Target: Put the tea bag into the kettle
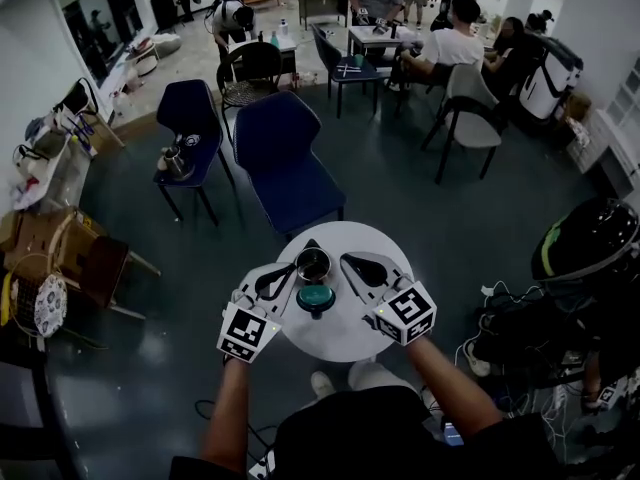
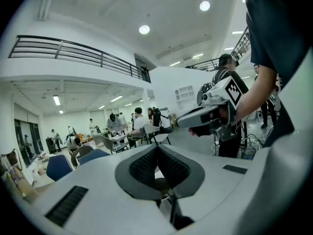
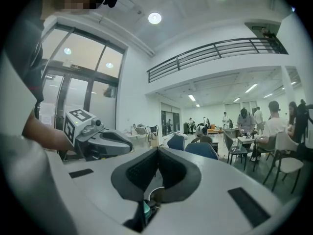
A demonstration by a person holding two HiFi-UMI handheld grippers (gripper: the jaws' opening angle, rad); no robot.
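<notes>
On a small round white table (image 1: 340, 340) stands a metal kettle (image 1: 313, 263) with its top open, and its teal lid (image 1: 316, 298) lies just in front of it. My left gripper (image 1: 297, 269) is shut at the kettle's left side. To the kettle's right, my right gripper (image 1: 344, 260) is also shut. Nothing shows between either pair of jaws. In the right gripper view the kettle's rim (image 3: 155, 194) and the teal lid (image 3: 145, 207) peek through the gap under the jaws. I see no tea bag in any view.
Two blue chairs (image 1: 285, 163) stand beyond the table, one with a pot (image 1: 178, 160) on its seat. People sit at tables (image 1: 375, 36) at the far end. Cables and a dark helmet (image 1: 590, 238) lie to the right, and wooden furniture (image 1: 60, 258) stands at the left.
</notes>
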